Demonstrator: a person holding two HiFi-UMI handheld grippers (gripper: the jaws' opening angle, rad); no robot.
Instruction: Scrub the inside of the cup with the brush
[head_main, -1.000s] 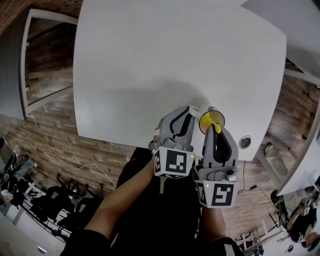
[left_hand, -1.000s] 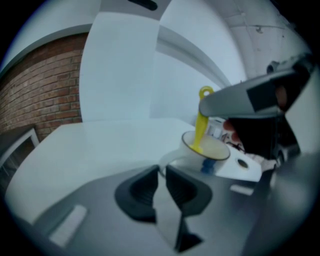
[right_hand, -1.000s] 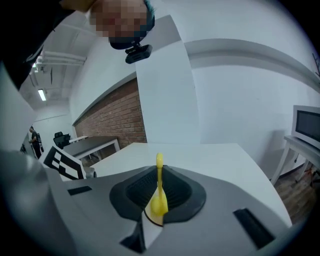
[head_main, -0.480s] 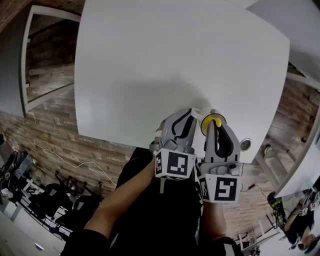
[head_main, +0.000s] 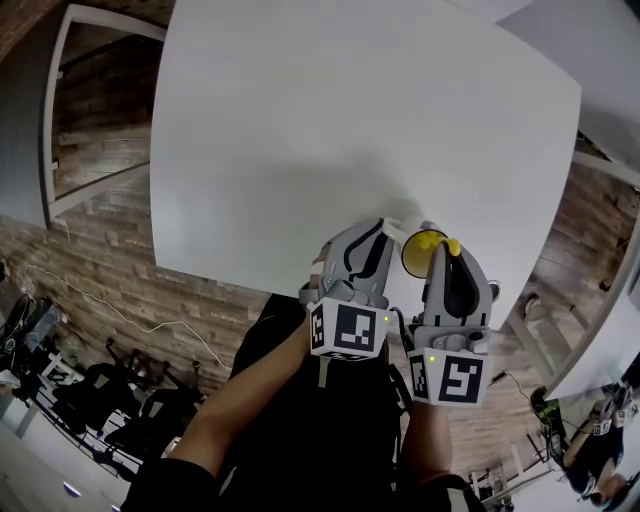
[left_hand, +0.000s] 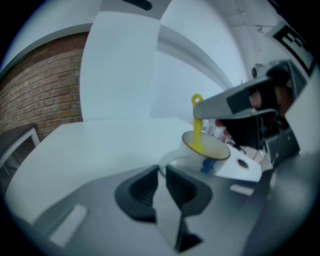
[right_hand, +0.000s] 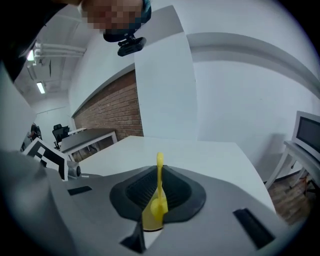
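A white cup (head_main: 420, 252) with a yellow inside stands near the front right corner of the white table (head_main: 300, 130). My left gripper (head_main: 378, 226) is shut on the cup's handle (left_hand: 167, 162), which shows between the pads in the left gripper view. My right gripper (head_main: 441, 256) is shut on the yellow brush (right_hand: 159, 192), whose thin handle stands upright between its jaws. In the left gripper view the brush (left_hand: 197, 127) reaches down from the right gripper (left_hand: 235, 102) into the cup (left_hand: 206, 151). The brush head is hidden inside the cup.
The table's front edge (head_main: 240, 285) runs right under both grippers, with wooden floor (head_main: 120, 310) below it. A round hole (left_hand: 242, 162) sits in the tabletop just right of the cup. Office chairs (head_main: 70, 385) stand at the lower left. A brick wall (left_hand: 42, 95) is behind.
My right gripper has shifted right and toward me, and the brush handle has moved from the cup's middle to its right rim. The left gripper and the cup have stayed put.
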